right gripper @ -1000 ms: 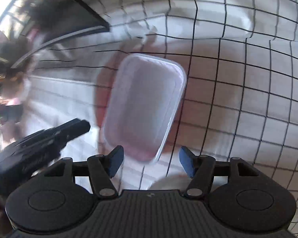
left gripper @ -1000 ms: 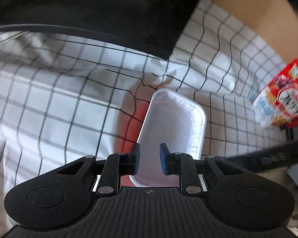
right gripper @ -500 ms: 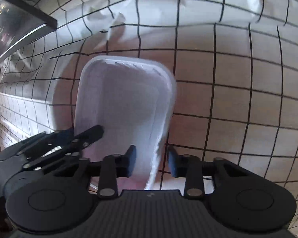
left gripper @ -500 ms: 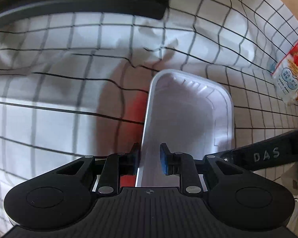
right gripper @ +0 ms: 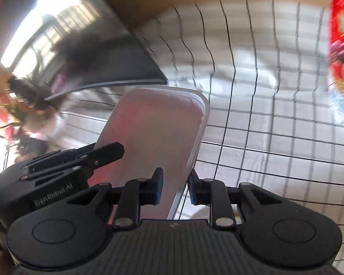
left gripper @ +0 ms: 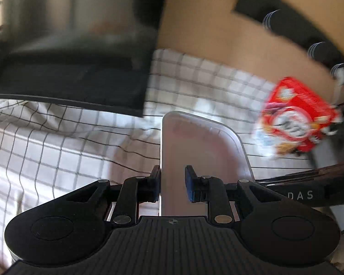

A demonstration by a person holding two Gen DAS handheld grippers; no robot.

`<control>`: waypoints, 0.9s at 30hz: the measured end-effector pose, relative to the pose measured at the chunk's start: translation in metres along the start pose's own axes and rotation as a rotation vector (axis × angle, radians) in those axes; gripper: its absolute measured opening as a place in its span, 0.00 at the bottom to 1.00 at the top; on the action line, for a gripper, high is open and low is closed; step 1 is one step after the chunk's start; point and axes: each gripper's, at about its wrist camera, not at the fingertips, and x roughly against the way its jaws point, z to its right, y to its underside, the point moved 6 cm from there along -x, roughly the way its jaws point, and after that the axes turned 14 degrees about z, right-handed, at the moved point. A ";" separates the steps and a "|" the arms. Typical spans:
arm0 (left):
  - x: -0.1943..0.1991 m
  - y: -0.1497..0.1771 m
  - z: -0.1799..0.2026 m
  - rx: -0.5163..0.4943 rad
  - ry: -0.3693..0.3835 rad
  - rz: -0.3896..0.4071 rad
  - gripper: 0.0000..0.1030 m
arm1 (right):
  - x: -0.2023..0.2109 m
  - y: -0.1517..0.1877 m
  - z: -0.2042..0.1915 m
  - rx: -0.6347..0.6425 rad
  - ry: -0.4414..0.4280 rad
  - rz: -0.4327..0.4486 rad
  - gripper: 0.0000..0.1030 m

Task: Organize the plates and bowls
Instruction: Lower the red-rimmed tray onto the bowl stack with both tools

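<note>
Two fisheye views look down along a pair of black handheld grippers at a table covered by a white cloth (left gripper: 57, 142) with a thin black grid.

A white, rounded rectangular tray (left gripper: 195, 151) is held between the two grippers, one on each long side. The background is smeared with motion blur.

In the left wrist view, the left gripper (left gripper: 173, 183) straddles the tray's left rim. Its blue-padded jaws have just narrowed, with the rim between them. The outer pad presses the rim's outside and the inner pad sits inside the tray, so it is clamped on the tray.

In the right wrist view, the right gripper (right gripper: 175, 186) straddles the tray's right rim (right gripper: 195, 151), its jaws having just narrowed to pinch the thin edge. The left gripper (right gripper: 98, 153) shows at the left of this view, reaching onto the tray's far side.

A red snack bag (left gripper: 295, 119) lies on the cloth to the right, well apart from the tray. A dark, glossy slab (left gripper: 68, 73) covers the cloth's upper left. Beyond the cloth is a tan surface (left gripper: 206, 23).
</note>
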 end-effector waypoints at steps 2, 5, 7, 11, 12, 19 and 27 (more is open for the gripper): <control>0.022 0.012 0.022 0.003 0.037 0.004 0.24 | 0.038 0.015 0.000 0.049 0.004 0.041 0.22; 0.042 0.044 0.051 -0.008 0.069 0.009 0.24 | 0.079 0.047 0.009 0.112 0.023 0.068 0.22; 0.044 0.065 0.061 0.003 0.077 0.000 0.24 | 0.095 0.069 0.020 0.130 0.034 0.061 0.22; 0.033 0.102 0.071 0.072 0.078 -0.026 0.24 | 0.099 0.106 0.043 0.172 0.068 0.062 0.22; 0.027 0.110 0.072 0.091 0.070 -0.037 0.24 | 0.097 0.112 0.050 0.162 0.068 0.059 0.22; 0.018 0.140 0.078 0.122 0.042 -0.065 0.23 | 0.087 0.140 0.086 0.050 0.040 0.056 0.22; 0.014 0.139 0.072 0.127 0.057 -0.060 0.23 | 0.087 0.139 0.085 0.031 0.050 0.124 0.22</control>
